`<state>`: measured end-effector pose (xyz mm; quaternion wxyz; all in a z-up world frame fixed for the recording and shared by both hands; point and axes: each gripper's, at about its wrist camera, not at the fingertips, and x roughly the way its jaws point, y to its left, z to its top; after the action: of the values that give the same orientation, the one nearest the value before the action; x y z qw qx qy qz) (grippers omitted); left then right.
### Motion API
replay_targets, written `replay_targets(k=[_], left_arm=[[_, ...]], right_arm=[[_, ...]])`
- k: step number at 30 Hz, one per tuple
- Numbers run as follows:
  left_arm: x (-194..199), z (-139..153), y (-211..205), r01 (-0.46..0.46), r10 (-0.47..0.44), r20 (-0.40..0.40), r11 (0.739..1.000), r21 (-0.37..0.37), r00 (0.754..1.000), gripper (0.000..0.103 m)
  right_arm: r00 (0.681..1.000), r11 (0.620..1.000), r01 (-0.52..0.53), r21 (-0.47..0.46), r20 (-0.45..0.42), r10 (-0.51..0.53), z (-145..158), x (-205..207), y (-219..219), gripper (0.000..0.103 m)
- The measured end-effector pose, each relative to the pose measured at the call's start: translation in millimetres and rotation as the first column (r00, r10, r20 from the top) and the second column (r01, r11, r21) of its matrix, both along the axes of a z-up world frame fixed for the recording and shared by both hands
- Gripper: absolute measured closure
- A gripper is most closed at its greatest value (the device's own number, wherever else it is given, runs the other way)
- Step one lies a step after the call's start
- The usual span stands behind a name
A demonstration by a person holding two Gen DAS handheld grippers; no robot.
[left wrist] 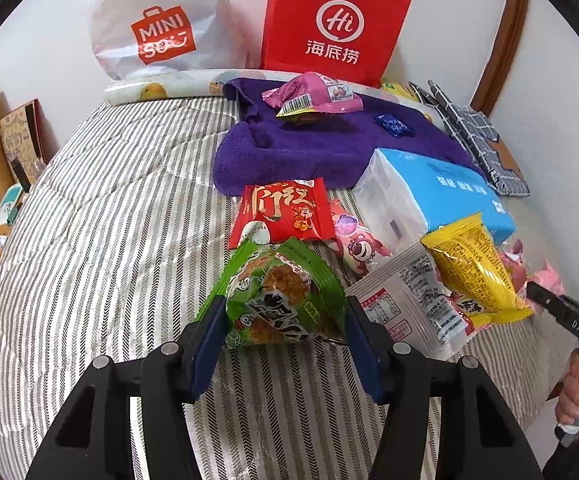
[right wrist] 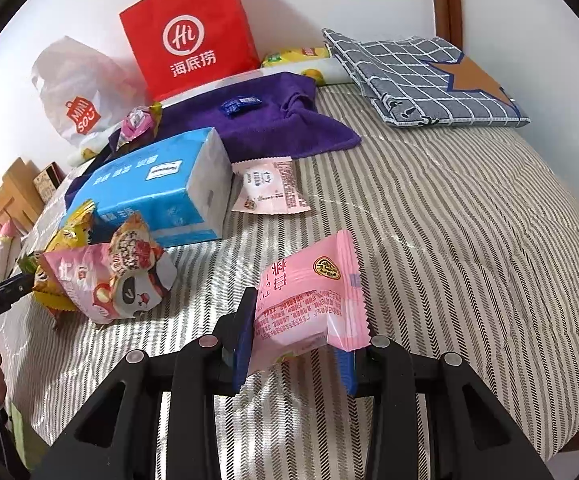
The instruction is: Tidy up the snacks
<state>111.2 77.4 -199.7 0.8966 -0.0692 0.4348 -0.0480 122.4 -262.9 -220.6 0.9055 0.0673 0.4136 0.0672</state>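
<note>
Left wrist view: the left tongs (left wrist: 285,324) are closing on a green packet (left wrist: 285,300), their blue pads (left wrist: 209,340) pressing its two sides, and the packet is sitting on the striped bed (left wrist: 109,220). Just beyond it a red packet (left wrist: 281,214) is lying flat, with a bear packet (left wrist: 359,246) touching its right edge. To the right, a white packet (left wrist: 405,300) is lying partly under a yellow packet (left wrist: 475,268). Behind those, a blue tissue pack (left wrist: 429,196) is resting against the near edge of a purple towel (left wrist: 329,140). On the towel a pink-purple packet (left wrist: 313,96) is lying, and a small blue candy (left wrist: 393,124) is sitting well to its right. At the wall a white bag (left wrist: 161,20) and a red bag (left wrist: 333,20) are standing side by side.

Right wrist view: the right tongs (right wrist: 295,340) are gripping a pink packet (right wrist: 313,304) narrowly, holding it tilted, probably just clear of the bed, though the gap is hard to judge. To the left a heap of packets is lying together, a panda packet (right wrist: 133,276) on top. Farther off, a pale pink packet (right wrist: 269,188) is lying flat, touching the right end of the tissue pack. A checked cloth (right wrist: 409,76) is lying folded at the far right of the bed.
</note>
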Motion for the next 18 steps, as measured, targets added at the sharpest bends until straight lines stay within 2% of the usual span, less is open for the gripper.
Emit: replay_targets(k=[10, 18], left_arm=[[-9.4, 12.6, 0.2, 0.004, -0.004, 0.044, 1.0, 0.003, 0.999, 0.049], [-12.2, 20.8, 4.0, -0.005, 0.007, 0.057, 1.0, -0.028, 0.998, 0.049]], right_arm=[[0.999, 0.999, -0.024, 0.025, 0.027, 0.023, 13.7, -8.1, -0.3, 0.067], [0.998, 0.999, -0.037, 0.018, 0.059, 0.036, 27.9, -14.5, 4.2, 0.067]])
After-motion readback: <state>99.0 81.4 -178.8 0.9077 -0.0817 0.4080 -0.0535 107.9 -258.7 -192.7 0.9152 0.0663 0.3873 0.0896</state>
